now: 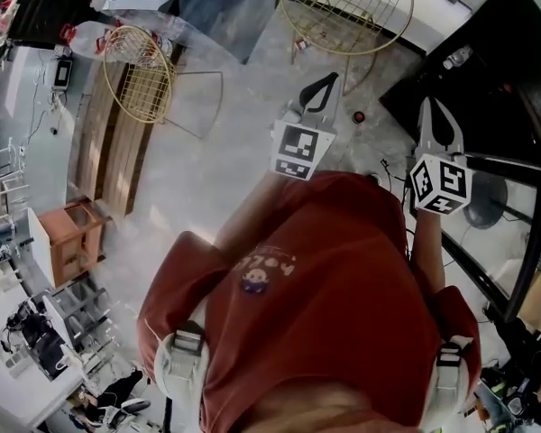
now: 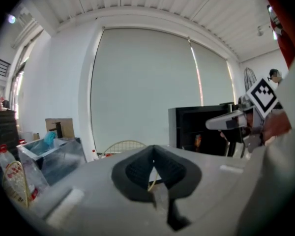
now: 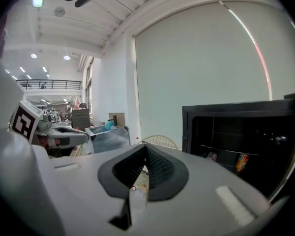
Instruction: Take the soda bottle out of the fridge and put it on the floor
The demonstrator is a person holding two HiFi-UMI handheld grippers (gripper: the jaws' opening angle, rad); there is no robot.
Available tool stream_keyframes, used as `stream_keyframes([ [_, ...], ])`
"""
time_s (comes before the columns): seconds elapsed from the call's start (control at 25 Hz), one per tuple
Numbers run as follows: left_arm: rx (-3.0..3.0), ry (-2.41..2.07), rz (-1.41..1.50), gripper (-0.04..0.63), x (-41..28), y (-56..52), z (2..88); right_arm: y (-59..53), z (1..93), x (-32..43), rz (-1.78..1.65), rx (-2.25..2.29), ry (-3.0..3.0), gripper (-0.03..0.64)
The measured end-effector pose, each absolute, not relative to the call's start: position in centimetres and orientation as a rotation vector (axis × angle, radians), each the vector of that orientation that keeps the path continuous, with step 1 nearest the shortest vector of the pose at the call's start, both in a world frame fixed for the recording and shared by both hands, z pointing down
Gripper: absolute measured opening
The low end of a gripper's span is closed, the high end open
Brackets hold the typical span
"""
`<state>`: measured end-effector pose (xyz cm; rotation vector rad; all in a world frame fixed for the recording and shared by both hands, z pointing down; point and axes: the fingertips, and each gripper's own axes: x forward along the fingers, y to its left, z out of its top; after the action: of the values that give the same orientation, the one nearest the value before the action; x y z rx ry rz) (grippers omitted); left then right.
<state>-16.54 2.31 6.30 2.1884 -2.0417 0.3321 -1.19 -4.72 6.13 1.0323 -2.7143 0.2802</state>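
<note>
My left gripper (image 2: 154,154) was clenched, its two black pads pressed together at the tips, and nothing was between them. My right gripper (image 3: 146,151) was clenched in the same way and was also empty. In the head view I held both grippers out in front of my red shirt (image 1: 325,278), side by side but apart. They were over the grey floor (image 1: 225,179), each with its marker cube (image 1: 298,150) turned toward the camera.

The black fridge (image 3: 236,109) stood open ahead of me, at the right. In the right gripper view a shelf (image 3: 226,152) crossed its dark inside, and two small drink containers were on it. A pale one with some red (image 3: 211,157) was near the left end of the shelf, and it seemed tilted. An orange one (image 3: 242,161) stood upright near the middle of the shelf. They were too small for me to tell which one was the soda bottle. Neither gripper touched them, and both were well apart from the fridge.

On the floor further ahead stood a gold wire chair (image 1: 144,75), and a wooden stool (image 1: 72,237) was at the left side. A large pale window blind (image 2: 142,82) filled the wall behind the fridge.
</note>
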Motion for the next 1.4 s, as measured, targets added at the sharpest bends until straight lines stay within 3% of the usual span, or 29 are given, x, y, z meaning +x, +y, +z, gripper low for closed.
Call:
stream_keyframes([
  [1.4, 2.211, -2.024, 0.276, 0.0, -16.2, 2.2, 6.8, -4.8, 6.3, -0.2, 0.268, 1.092, -2.704, 0.002],
])
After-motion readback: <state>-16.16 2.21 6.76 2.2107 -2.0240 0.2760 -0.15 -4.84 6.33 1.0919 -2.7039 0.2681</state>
